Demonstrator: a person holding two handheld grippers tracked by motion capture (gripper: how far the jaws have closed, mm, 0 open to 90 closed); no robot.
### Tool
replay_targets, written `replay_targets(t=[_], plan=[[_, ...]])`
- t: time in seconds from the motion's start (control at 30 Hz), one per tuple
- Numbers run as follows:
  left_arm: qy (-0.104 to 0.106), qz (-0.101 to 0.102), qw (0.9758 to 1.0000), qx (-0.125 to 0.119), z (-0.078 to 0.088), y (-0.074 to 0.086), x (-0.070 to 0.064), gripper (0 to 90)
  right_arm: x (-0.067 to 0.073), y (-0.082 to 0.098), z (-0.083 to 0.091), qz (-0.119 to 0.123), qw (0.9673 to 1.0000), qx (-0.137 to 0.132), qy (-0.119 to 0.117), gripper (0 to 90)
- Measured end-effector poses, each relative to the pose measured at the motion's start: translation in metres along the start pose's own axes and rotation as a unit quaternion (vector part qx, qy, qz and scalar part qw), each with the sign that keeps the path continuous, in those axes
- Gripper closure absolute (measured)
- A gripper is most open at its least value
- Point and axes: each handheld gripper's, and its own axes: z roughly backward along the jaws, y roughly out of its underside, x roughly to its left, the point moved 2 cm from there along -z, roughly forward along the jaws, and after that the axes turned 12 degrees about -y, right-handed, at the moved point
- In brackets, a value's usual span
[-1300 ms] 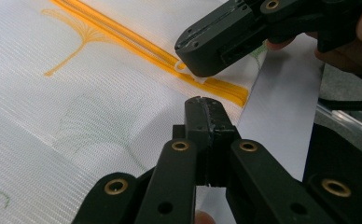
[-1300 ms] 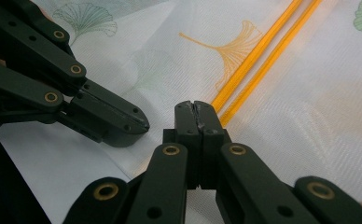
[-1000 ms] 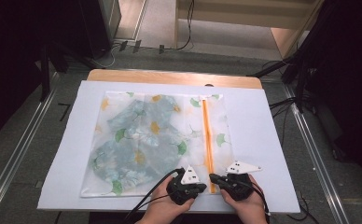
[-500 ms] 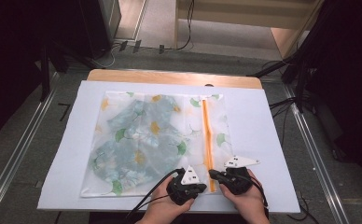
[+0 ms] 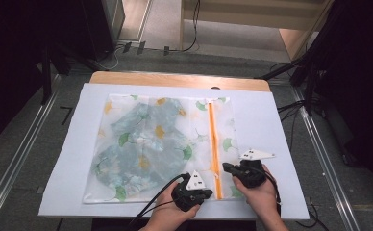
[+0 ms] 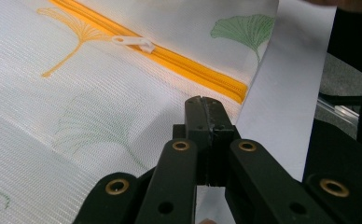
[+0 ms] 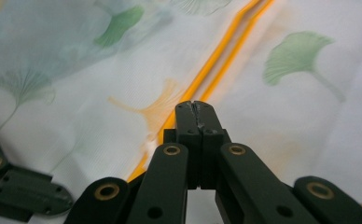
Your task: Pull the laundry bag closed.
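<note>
Jaws of both grippers were pressed together, empty. Left gripper [image 6: 204,103] sat just left of the mesh bag's [image 5: 141,144] orange zipper [image 5: 214,139], right gripper [image 7: 196,106] just right.

High view: fixed above the person's side, looking forward and down; takes in the whole table [image 5: 180,79], the white sheet [image 5: 280,125], the mesh bag [image 5: 146,144] and floor beyond, from well off. Both hands enter at the bottom edge, left gripper [image 5: 192,191] and right gripper [image 5: 232,169] near the bag's near edge. Left gripper view: rides low behind its own jaws [image 6: 206,105], very near the mesh, facing across the zipper [image 6: 188,70] toward the bag's corner and the sheet's edge. Right gripper view: equally near, looking along the zipper [image 7: 226,56] up the bag. Both gripper views share the zipper's near stretch; the right gripper view also catches the left gripper [image 7: 25,191] at lower left.
</note>
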Motion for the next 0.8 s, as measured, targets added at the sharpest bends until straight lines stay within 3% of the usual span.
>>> replay_targets(t=[0.13, 0.3, 0.37, 0.5, 0.57, 0.67, 0.7, 0.8], plan=[[0.001, 0.002, 1.0000, 0.000, 0.000, 0.000, 0.000, 90.0, -0.007, -0.005, 0.008, -0.015, 0.9993, -0.017, -0.030, 90.0], [0.002, 0.004, 1.0000, 0.002, 0.000, 0.000, 0.001, 90.0, 0.016, 0.008, -0.001, 0.002, 0.9988, 0.010, -0.048, 90.0], [0.005, 0.005, 1.0000, 0.002, 0.000, 0.000, 0.001, 90.0, 0.021, 0.013, -0.004, -0.007, 0.9986, 0.016, -0.050, 90.0], [0.006, 0.007, 1.0000, 0.002, 0.000, 0.000, 0.001, 90.0, 0.021, 0.017, -0.012, -0.001, 0.9996, 0.018, -0.023, 80.3], [0.005, 0.007, 1.0000, 0.002, 0.000, 0.000, 0.001, 90.0, 0.019, 0.014, -0.017, -0.004, 0.9996, 0.015, -0.023, 75.7], [0.005, 0.004, 1.0000, 0.002, 0.000, 0.000, 0.001, 90.0, 0.023, 0.012, -0.029, 0.016, 0.9992, 0.035, -0.005, 68.3], [0.005, 0.003, 1.0000, 0.004, 0.000, 0.000, 0.001, 90.0, 0.025, 0.013, -0.033, 0.025, 0.9989, 0.040, -0.003, 68.9], [0.006, 0.008, 1.0000, 0.002, 0.000, 0.000, 0.001, 90.0, 0.031, 0.014, -0.036, 0.049, 0.9972, 0.049, 0.026, 82.2]])
